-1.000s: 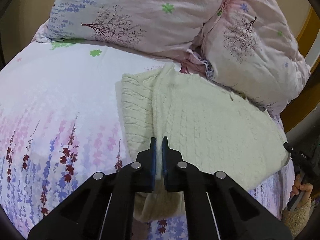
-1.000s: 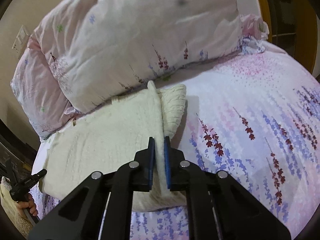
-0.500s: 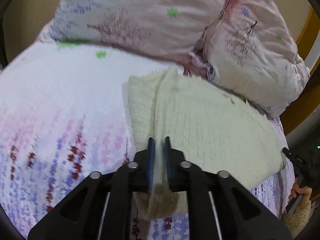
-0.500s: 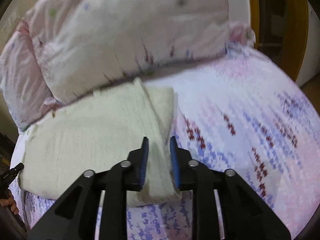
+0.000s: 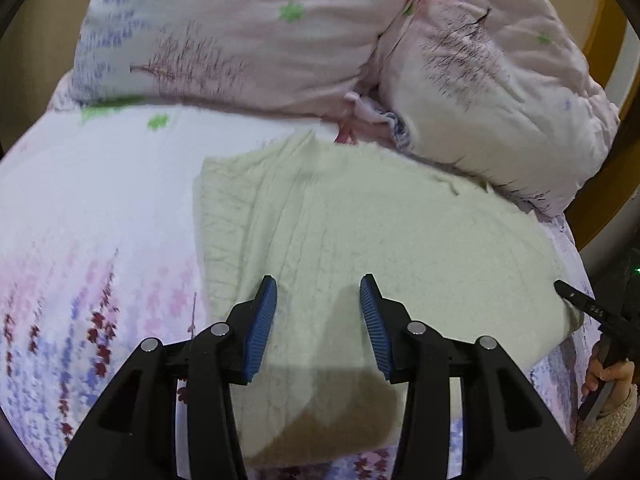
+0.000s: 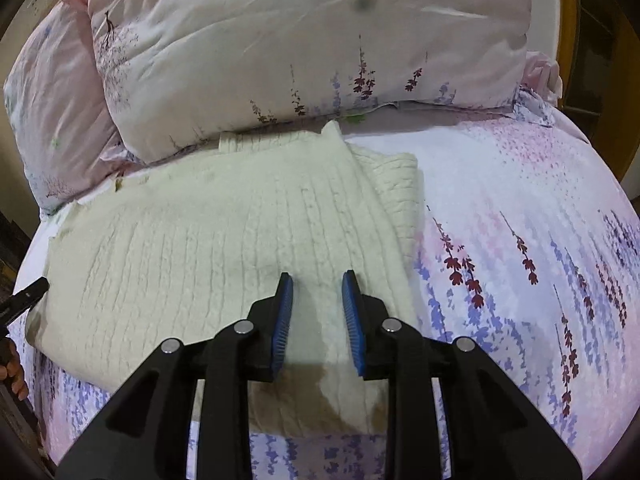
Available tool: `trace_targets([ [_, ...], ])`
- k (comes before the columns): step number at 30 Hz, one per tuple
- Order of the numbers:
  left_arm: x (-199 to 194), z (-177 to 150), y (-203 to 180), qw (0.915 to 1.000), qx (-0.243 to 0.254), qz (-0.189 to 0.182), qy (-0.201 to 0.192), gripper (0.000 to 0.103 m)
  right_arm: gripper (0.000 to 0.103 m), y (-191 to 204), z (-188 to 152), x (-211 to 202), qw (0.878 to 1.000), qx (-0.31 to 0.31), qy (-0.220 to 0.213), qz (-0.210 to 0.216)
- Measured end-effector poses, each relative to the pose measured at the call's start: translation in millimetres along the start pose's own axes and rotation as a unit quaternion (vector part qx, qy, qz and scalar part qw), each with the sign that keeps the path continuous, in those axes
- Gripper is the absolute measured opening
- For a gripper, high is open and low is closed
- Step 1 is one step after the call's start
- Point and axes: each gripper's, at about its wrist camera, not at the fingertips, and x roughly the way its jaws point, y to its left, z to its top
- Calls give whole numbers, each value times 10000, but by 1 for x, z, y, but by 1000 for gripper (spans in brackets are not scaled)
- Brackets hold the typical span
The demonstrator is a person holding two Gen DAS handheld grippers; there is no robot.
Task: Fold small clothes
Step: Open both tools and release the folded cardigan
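Left tool [image 5: 318, 298] spread wide, blue pads [image 5: 262, 326] well apart, nothing between them; angled down over the near part of the cream knit garment [image 5: 360, 240]. Right tool [image 6: 317, 288] also parted, though less widely, gripping nothing, poised above the near right portion of the same garment [image 6: 224, 248]. Both pointing forward toward the pillows [image 5: 248, 36] at the head of the bed.

Garment spread flat on the floral bedsheet [image 5: 92, 208], folded over itself, a lower layer peeking out along the edge on the open-sheet side. Far edge tucked against the pillows [image 6: 304, 40]. Each tool directly above the knit's near edge; whether touching it, cannot tell. At the far right rim of the left view, a hand [image 5: 608, 376] in a fuzzy cuff grasping the other device's handle, just beside the garment's corner.

Compared with a second ago: both tools then pinched on the fabric's folded ridge, now released. Half a second back, right tool already starting to part, left one still clamped. Raised ridge between the pads gone; knit now flat under both.
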Motion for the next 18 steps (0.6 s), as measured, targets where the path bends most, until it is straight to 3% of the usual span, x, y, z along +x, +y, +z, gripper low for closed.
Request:
trace_targets([
  [4, -7, 2, 7, 9994, -272, -220, -34, 47, 39, 8, 6, -4, 9999, 125, 0, 41],
  [7, -21, 3, 23, 9964, -716, -368, -278, 64, 44, 36, 11, -11, 9991, -128, -223, 341],
  [9, -26, 4, 35, 9938, -994, -307, -396, 68, 45, 55, 16, -9, 9981, -306, -223, 483],
  [12, -25, 5, 54, 9888, -1415, -339, -343, 69, 45, 89, 18, -3, 9954, -574, -139, 756],
  [18, -12, 1, 77, 9741, -2136, -738, -100, 70, 45, 144, 14, 5, 9900, -1073, -125, 902],
])
